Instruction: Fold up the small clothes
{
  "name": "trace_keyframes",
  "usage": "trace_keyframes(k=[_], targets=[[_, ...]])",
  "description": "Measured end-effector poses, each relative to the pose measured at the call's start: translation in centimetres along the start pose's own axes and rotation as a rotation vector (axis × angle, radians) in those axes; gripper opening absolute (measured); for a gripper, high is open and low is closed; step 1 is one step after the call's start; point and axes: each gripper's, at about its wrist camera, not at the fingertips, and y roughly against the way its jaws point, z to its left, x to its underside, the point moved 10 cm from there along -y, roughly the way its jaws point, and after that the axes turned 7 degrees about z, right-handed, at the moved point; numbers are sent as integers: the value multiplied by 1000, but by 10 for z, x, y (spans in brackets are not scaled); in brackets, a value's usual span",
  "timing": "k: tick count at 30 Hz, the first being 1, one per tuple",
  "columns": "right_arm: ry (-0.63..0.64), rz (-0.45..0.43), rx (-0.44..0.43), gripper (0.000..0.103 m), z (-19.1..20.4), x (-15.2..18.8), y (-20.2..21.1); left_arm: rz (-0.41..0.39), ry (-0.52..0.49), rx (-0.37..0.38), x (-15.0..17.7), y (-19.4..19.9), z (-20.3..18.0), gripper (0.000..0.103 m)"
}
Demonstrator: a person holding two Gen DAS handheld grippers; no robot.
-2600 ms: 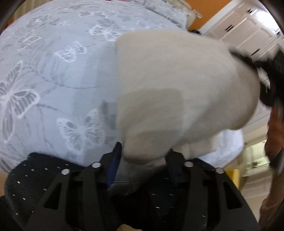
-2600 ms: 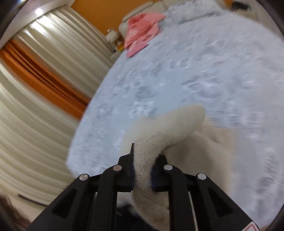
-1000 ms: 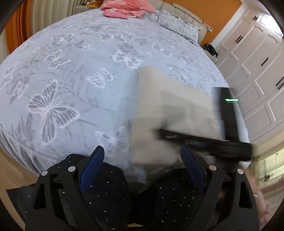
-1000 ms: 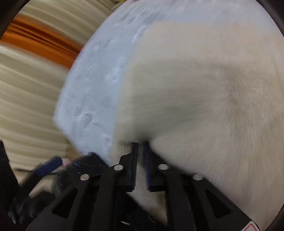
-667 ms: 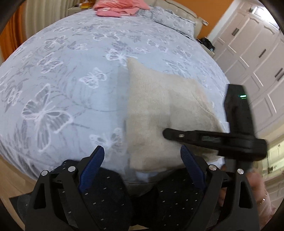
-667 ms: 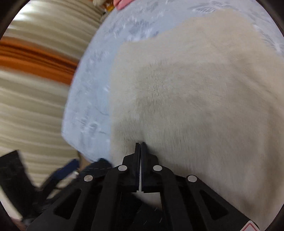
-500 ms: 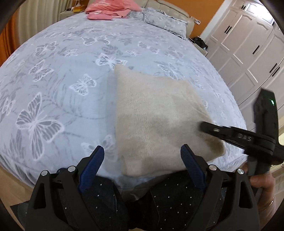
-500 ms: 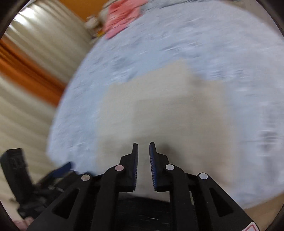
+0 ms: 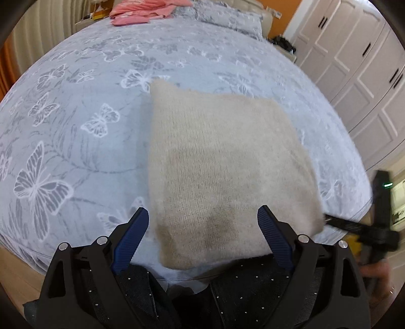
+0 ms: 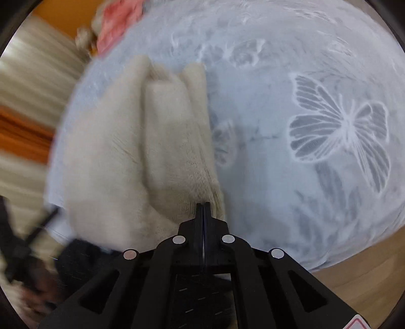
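Note:
A cream knitted garment [image 9: 222, 162] lies folded flat in a rough rectangle near the front edge of the bed. My left gripper [image 9: 202, 222] is open and empty, its blue-padded fingers [image 9: 131, 234] spread just above the garment's near edge. In the right wrist view the same garment [image 10: 141, 141] shows its stacked folded layers at the left. My right gripper [image 10: 203, 206] is shut with nothing between the jaws, its tip at the garment's near right corner. The right gripper also shows blurred at the right edge of the left wrist view [image 9: 374, 227].
The bed has a grey-blue cover with white butterflies [image 9: 76, 106]. Pink clothes [image 9: 149, 10] lie at the far end by a pillow [image 9: 222, 15]. White wardrobe doors [image 9: 362, 63] stand to the right. Curtains [image 10: 27, 83] hang to the left. Wood floor [image 10: 359, 286] lies below the bed edge.
Both grippers let go of the garment, which now lies folded on the bed. The left gripper opened wide and backed off. The right gripper swung off the garment to its right side and shut.

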Motion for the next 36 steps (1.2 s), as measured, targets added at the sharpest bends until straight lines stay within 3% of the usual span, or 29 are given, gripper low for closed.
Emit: trace_keyframes(k=[2,3,4,6,8,9,10,11,12,15,17,19,21,23,24,25,28,33,36], targets=[[-3,-93,-18,31,14,-9,25,13,-14,-18,3,-5,-3,85],[0,-113,-38,58,20,-11,32,16,-17,-21,4,-6,-4,85],[14,-124,-91,70,37,-13,37,18,-19,-21,5,-7,-5,85],[48,-101,-131,70,52,-13,32,27,-24,-27,8,-9,-7,85],[91,-53,-102,70,61,-10,17,30,-33,-34,10,-10,-8,85],[109,-14,-70,57,64,-7,1,26,-35,-36,10,-9,-9,85],[115,13,-62,20,51,-5,-8,23,-38,-40,10,-8,-9,85],[109,35,-74,12,50,-3,-16,24,-39,-43,10,-8,-9,85],[84,36,-102,12,50,-3,-15,26,-38,-45,11,-8,-9,85],[69,-73,-127,11,45,-7,14,27,-35,-45,10,-6,-6,85],[28,-61,-120,11,28,2,10,23,-26,-28,9,-6,-4,86],[23,5,-82,15,10,6,-18,36,3,-2,8,-11,-1,86],[8,8,-116,21,11,4,-18,65,55,25,8,-18,3,86],[15,-50,-99,41,18,-8,1,58,108,62,3,-17,9,86],[13,-97,-65,65,20,-17,13,49,129,74,0,-16,12,87],[10,-125,-45,81,18,-22,20,41,156,89,-4,-15,18,88],[46,-167,-24,86,20,-37,26,58,231,137,-12,-26,31,89],[28,-24,-59,86,8,-41,-22,139,317,268,-14,-59,32,93],[-13,28,-130,96,5,-35,-43,159,355,317,-13,-76,31,98]])
